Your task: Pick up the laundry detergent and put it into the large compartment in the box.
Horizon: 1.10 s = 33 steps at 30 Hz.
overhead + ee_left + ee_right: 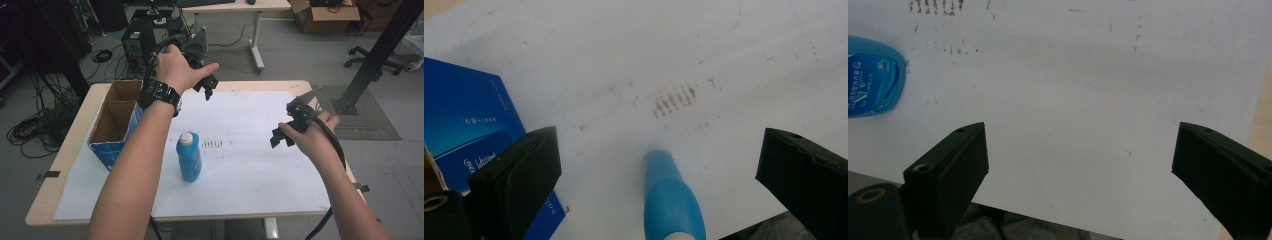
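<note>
A blue bottle [189, 157] with a white cap stands upright on the white sheet [250, 150] near the table's middle. To its left lies a blue cardboard box [114, 124], open at the top and brown inside. My left gripper [206, 86] is held high above the table's far side, open and empty; in the left gripper view the bottle [671, 200] lies below, between the wide jaws. My right gripper [281, 139] hovers open over the sheet's right part, holding nothing. The bottle [873, 77] shows at the left edge of the right gripper view.
The wooden table [75, 130] carries the white sheet, which bears brown smudge marks [212, 144]. On the floor behind are a computer tower [137, 40], cables, a desk leg [256, 40] and a cardboard box [325, 15]. A black post [380, 50] stands at the right.
</note>
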Motion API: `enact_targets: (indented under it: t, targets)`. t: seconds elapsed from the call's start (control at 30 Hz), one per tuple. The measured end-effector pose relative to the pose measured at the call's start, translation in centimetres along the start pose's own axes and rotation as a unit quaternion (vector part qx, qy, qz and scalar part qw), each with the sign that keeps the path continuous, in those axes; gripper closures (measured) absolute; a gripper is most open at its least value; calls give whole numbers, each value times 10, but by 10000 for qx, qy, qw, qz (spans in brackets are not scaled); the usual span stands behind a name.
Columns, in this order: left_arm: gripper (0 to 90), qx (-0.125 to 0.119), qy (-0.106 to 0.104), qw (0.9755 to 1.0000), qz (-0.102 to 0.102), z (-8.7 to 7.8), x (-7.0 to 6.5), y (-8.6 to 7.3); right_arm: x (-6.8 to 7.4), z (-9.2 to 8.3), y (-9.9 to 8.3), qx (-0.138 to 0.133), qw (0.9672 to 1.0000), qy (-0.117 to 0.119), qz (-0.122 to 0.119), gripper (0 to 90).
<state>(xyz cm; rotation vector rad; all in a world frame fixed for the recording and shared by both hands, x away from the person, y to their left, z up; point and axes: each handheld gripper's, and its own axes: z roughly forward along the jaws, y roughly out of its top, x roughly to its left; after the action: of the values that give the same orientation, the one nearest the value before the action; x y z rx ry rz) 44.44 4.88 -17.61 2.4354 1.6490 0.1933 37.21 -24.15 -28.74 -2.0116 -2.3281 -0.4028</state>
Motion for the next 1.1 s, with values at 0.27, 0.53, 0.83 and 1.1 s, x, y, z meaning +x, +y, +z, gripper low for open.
enact_targets:
  t: [0.27, 0.53, 0.83, 1.1]
  targets:
    - [43, 74, 44, 10000, 34, 3, -3, 2, -2, 1, 0, 20, 10000, -15, 3, 79]
    - [42, 124, 116, 9999, 1, 1, -5, 0, -3, 2, -1, 11, 10000, 30, -9, 78]
    - [42, 147, 147, 9998, 5, -4, -8, -12, -6, 5, -5, 0, 10000, 48, -9, 77]
    - [42, 158, 223, 9996, -3, -7, -13, -28, -9, 6, -10, -25, 9999, 89, 44, 77]
